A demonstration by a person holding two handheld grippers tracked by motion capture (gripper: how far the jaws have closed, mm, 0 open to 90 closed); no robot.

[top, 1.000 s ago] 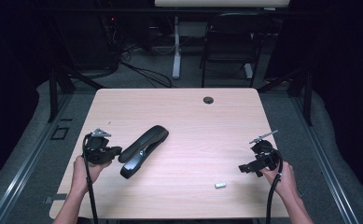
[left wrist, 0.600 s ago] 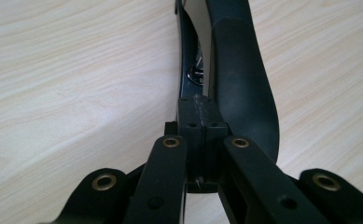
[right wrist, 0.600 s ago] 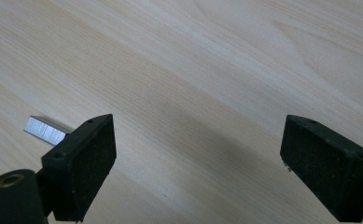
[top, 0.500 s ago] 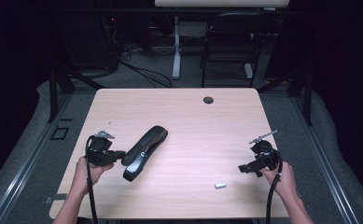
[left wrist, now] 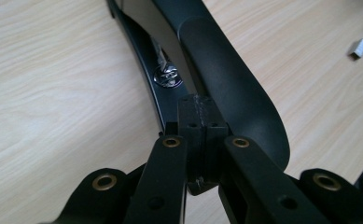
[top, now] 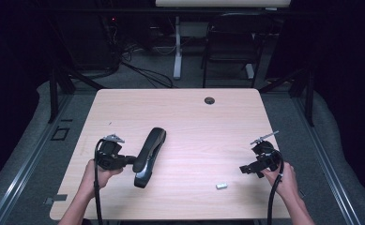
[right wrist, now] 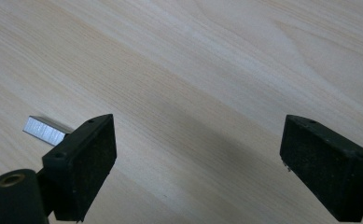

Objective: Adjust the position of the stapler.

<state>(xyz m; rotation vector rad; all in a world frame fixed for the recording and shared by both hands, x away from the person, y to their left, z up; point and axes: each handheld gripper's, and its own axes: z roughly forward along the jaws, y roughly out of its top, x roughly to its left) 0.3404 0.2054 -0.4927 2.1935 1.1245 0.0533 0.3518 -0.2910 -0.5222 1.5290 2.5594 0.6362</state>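
At roughly 8 o'clock on the bench (top: 194,117), left gripper (top: 131,160) closed tight, pads pressed flat together with nothing visible between them, tips butted against the flank of the black stapler (top: 147,154). In the left gripper view, same left gripper (left wrist: 202,128) nosing into the seam between the stapler's (left wrist: 226,79) base and top arm, just below a shiny rivet or spring (left wrist: 167,75); hard to tell whether any thin edge is pinched. Stapler lying flat, long axis running from about 1 o'clock down to 7 o'clock, just left of bench centre. Further right, at about 5 o'clock, a small silver staple strip (top: 221,186) lying loose on the wood, well apart from the stapler. At 4 o'clock, right gripper (top: 242,169) spread wide and holding nothing, the strip (right wrist: 44,129) just beside its left jaw rather than between the two. Judged step: steadying the stapler while going for the strip. To do it well: keep the closed tips pressing level against the stapler body, not riding up onto the arm; shift the right gripper (right wrist: 193,158) toward the strip so as to straddle it squarely; come down low, close on its long sides gently, avoid flicking so light a piece across the bench.
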